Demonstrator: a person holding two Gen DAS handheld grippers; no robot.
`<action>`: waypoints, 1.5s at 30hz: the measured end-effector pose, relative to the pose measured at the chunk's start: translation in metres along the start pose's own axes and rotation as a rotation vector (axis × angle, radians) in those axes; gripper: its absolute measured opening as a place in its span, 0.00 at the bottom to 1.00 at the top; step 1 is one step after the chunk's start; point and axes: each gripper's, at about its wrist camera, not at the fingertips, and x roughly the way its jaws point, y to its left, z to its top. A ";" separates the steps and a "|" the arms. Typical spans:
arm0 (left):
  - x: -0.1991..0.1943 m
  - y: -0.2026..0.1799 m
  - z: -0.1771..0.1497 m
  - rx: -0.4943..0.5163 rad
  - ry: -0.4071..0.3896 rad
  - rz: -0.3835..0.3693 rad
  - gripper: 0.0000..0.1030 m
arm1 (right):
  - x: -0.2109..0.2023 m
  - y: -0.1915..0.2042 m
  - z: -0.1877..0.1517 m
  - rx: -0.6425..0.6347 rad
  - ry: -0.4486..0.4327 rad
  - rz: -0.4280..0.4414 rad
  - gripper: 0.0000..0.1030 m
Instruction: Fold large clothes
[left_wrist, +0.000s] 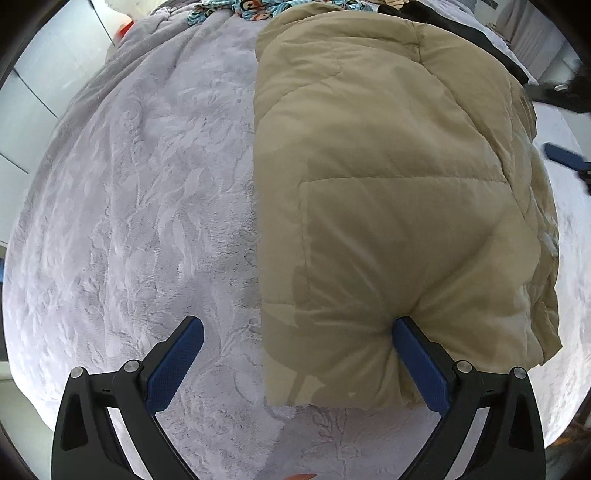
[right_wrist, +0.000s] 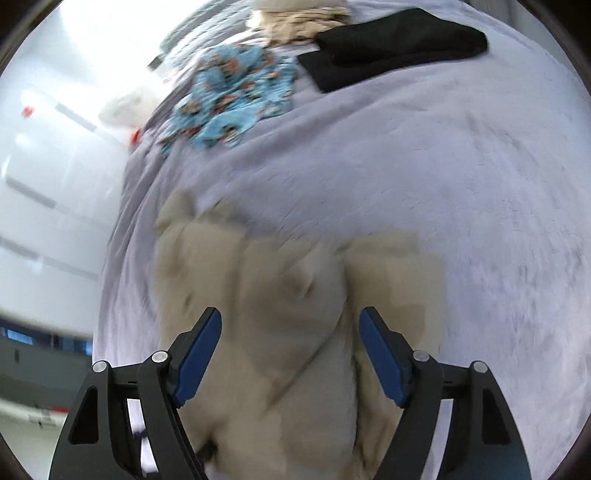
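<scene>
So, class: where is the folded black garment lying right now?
In the right wrist view, the black garment lies at the far upper right of the grey blanket, beside the blue patterned cloth and beyond the tan jacket.

Blanket (left_wrist: 129, 221): pale lilac-grey plush with an embossed leaf pattern, spread over the bed and filling most of both views.
Patterned cloth (right_wrist: 229, 103): light blue with small red and dark prints, crumpled on the blanket at the far side, left of the black one.
Black garment (right_wrist: 391, 48): folded flat, lying on the blanket at the far edge.
Cream fabric (right_wrist: 295, 18): a rumpled pale heap just beyond the black garment, touching its left end; blurred.
Wall (right_wrist: 55, 166): white panelled surface left of the bed.
</scene>
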 end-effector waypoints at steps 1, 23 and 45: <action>0.000 0.000 0.001 -0.001 0.003 -0.004 1.00 | 0.011 -0.005 0.005 0.026 0.025 0.001 0.64; -0.012 -0.017 0.009 0.026 0.001 0.018 1.00 | 0.019 -0.015 -0.024 -0.090 0.175 -0.181 0.27; -0.124 -0.031 -0.048 -0.016 -0.153 0.072 1.00 | -0.106 -0.016 -0.131 -0.142 0.130 -0.220 0.80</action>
